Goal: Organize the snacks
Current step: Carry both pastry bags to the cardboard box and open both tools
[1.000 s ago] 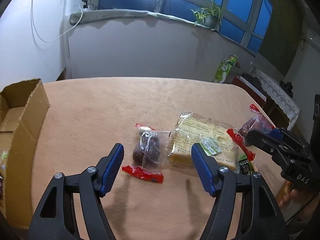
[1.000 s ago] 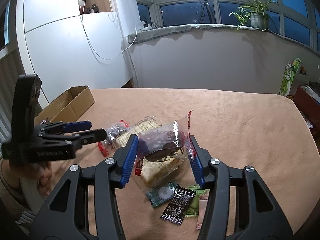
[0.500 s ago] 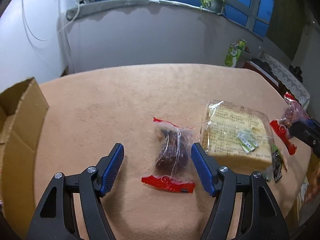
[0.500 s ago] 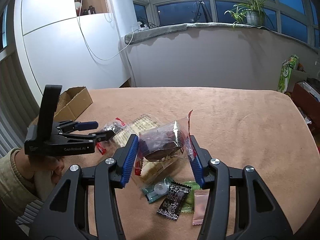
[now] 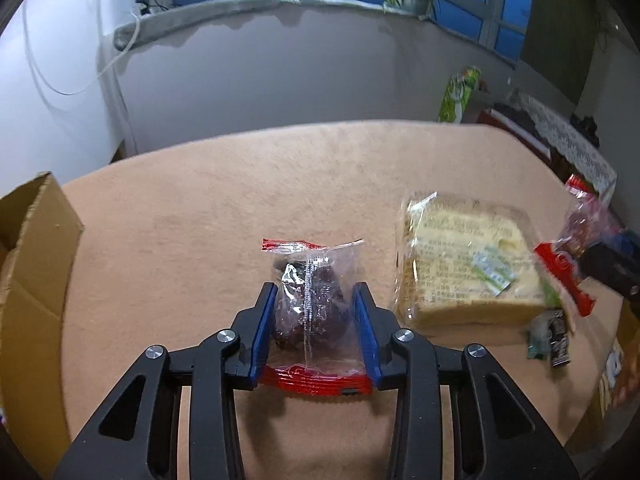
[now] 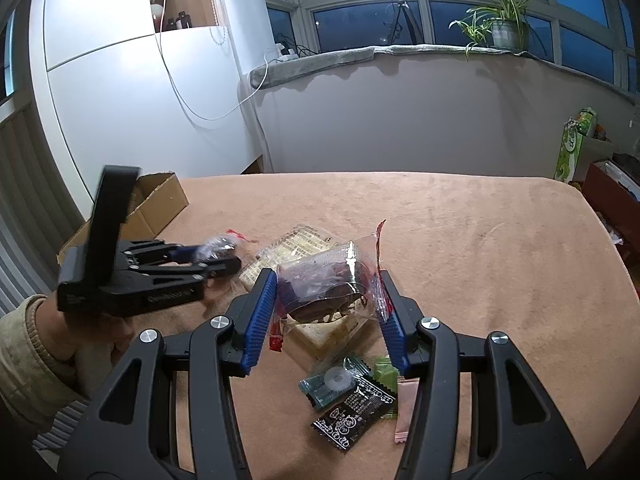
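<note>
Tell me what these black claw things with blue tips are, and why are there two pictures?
They are grippers: pinching tools a person holds, one in each hand. Each carries a small camera that looks along its two fingers, so each picture is what one gripper sees.

In the left picture, the left gripper is closing its jaws on a clear date packet with red ends, which lies between them on the peach tablecloth. A cardboard box stands at the left, and a bagged bread slice lies at the right.

In the right picture, the right gripper is shut on another clear packet with something dark inside. Below it lie small sweets: a teal one, a black one, a green one and a pink one. At the left you can see the person's hand holding the other gripper.
</note>
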Demonstrator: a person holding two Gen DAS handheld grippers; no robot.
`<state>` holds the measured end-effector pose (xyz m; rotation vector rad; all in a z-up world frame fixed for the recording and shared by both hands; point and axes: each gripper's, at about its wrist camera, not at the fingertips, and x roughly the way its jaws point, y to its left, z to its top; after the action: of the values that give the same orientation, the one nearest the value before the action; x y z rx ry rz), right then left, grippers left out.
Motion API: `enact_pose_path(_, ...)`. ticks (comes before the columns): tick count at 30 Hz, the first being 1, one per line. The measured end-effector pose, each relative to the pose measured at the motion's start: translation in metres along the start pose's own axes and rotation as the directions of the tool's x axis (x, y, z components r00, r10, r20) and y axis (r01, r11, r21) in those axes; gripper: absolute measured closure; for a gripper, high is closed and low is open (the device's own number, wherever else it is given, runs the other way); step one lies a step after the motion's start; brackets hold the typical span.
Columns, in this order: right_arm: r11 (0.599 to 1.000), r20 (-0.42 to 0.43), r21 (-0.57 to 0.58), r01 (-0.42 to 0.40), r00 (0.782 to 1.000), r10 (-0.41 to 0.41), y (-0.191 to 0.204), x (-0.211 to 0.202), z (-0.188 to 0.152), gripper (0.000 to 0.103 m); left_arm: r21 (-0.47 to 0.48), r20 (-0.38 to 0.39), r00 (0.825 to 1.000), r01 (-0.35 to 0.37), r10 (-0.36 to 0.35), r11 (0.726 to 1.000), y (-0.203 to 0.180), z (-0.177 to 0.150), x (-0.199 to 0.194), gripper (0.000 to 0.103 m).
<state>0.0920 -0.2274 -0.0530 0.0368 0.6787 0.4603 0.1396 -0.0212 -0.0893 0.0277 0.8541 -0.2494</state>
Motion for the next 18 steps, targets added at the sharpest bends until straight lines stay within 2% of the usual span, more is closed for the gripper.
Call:
enact_pose_path(8, 0.999, 0.041, -0.031, 0.007, 0.999, -0.006, 0.016, -0.017, 0.011, 0.051, 0.0, 0.133, 0.991, -0.024, 0.024, 1.0, 0.004, -0.001, -0.072, 0.067)
enact_pose_path(12, 0.998, 0.062, -0.07, 0.002, 0.998, 0.003, 0.039, -0.027, 0.02, 0.051, -0.01, 0.183, 0.982, -0.033, 0.035, 0.999, 0.013, -0.007, -0.107, 0.067)
enact_pose_path(18, 0.99, 0.078, -0.143, -0.014, 0.997, 0.026, 0.086, -0.033, 0.034, 0.051, -0.029, 0.249, 0.964, -0.09, 0.095, 0.996, 0.026, -0.019, -0.15, 0.067)
